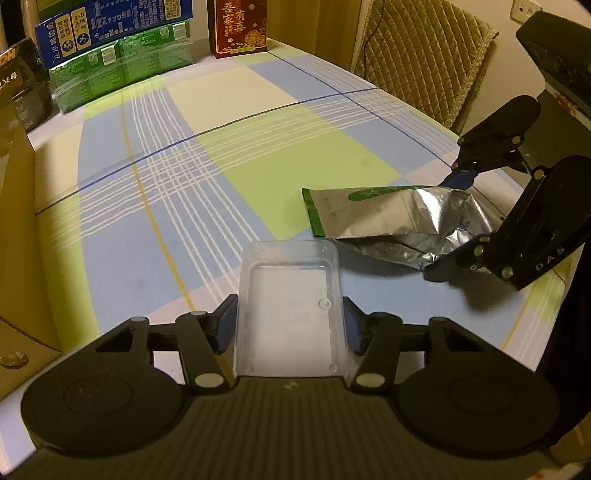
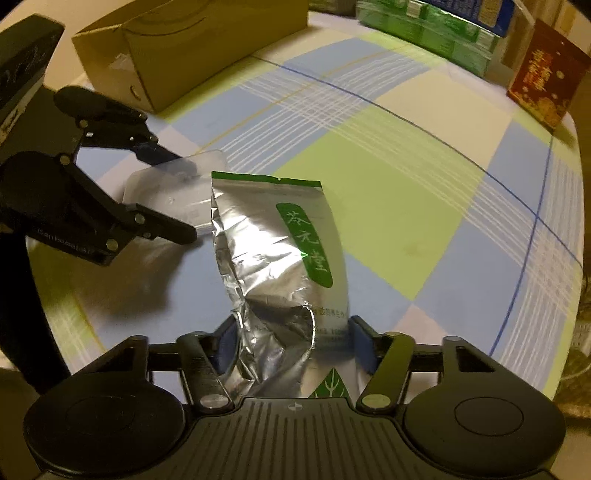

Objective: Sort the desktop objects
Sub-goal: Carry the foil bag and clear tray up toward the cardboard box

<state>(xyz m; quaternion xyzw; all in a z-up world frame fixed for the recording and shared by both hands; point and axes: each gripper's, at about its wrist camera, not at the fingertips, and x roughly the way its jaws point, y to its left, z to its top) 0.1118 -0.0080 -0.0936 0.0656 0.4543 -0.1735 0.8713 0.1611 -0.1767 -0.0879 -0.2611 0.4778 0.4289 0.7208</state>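
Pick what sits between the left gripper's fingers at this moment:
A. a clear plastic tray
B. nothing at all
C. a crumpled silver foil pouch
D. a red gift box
A: in the left wrist view, the left gripper has a finger on either side of the clear plastic tray, while the silver foil pouch sits in the right gripper.

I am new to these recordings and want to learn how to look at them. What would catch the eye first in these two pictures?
First the crumpled silver foil pouch with a green label, lying on the checked tablecloth between the fingers of the right gripper. Next the clear plastic tray, held between the blue pads of the left gripper, close beside the pouch. Behind them, green and blue cartons and a red box stand at the table's far edge.
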